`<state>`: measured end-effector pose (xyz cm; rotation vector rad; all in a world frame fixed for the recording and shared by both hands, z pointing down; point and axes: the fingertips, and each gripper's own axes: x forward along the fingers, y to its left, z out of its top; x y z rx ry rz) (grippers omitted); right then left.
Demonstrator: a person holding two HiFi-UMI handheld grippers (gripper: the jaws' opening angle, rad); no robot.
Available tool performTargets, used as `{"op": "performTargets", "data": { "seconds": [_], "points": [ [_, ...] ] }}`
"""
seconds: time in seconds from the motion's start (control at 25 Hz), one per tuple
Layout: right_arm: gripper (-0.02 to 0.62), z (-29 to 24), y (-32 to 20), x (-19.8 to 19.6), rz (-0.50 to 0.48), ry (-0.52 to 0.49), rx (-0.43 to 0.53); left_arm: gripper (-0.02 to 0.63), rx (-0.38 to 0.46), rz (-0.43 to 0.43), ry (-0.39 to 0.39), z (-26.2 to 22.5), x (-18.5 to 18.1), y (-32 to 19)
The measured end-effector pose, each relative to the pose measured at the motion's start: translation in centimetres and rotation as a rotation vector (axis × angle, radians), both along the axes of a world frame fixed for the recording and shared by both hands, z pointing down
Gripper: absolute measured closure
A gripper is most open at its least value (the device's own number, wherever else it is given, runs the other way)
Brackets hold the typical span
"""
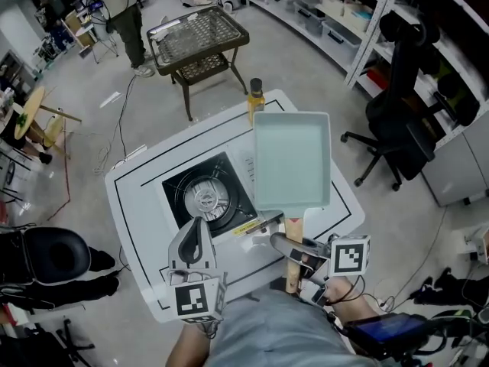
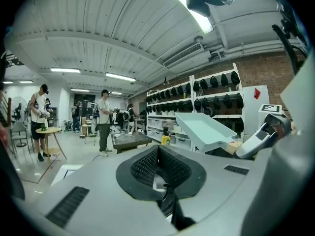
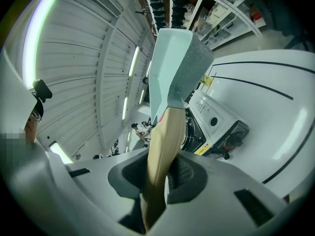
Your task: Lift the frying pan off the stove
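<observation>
Wooden handle (image 1: 293, 226) clamped in right gripper (image 1: 294, 245) jaws; mint frying pan (image 1: 292, 159) clear of stove (image 1: 208, 197), up right of it. Keep level, grip firm. Left gripper (image 1: 195, 234) jaws together, empty.

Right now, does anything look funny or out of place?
Only the pan: it hangs tilted beside the stove, not on it, held by its handle in the right gripper. Nothing spilled or broken.
</observation>
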<state>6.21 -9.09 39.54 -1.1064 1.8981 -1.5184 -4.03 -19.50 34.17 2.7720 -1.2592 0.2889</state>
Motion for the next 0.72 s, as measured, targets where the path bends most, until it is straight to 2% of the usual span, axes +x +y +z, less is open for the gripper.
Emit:
{"op": "performTargets", "data": {
  "seconds": [0.72],
  "points": [
    [0.509,0.06,0.26,0.11,-0.007,0.013,-0.001,0.588,-0.003,0.006,0.004,0.21,0.45,0.13]
  ]
}}
